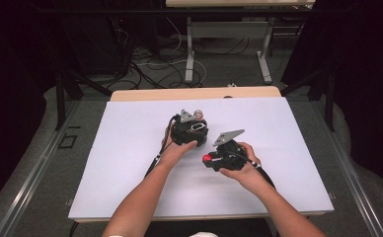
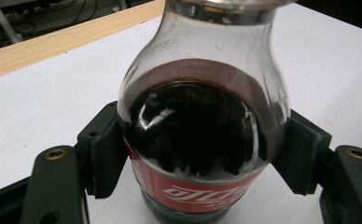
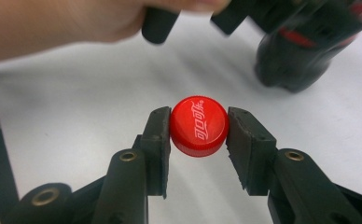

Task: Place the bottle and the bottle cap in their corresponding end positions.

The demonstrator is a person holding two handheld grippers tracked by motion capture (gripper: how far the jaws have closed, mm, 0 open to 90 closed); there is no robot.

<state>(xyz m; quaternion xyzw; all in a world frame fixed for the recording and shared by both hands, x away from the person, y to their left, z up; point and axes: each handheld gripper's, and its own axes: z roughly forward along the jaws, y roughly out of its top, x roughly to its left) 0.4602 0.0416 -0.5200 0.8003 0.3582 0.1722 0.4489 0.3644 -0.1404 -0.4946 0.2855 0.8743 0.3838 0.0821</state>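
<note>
Nearest the lens, a red cap, pinched flat-sided between the right gripper jaws, white lettering facing up. Held clear of the white table, apparently so as to keep it ready and off the surface. Seen from above as a red dot at the gripper's tip, low and to the near side of the bottle.

Farther off, a glass-clear bottle of dark cola, red label around its lower body, clamped at the belly by the left gripper; ribbed pads pressing both sides just above the label. Gripped there, likely, because the widest part gives the firmest hold and stops any turning. Neck open at the top in the high view, no cap on it. Base of the bottle at or near the table; cannot tell whether resting or lifted slightly.

Both hands close together near the table's middle, bottle just beyond and left of the cap. Judging by this, either an unscrewing just finished or a recapping about to start; no telling which.
</note>
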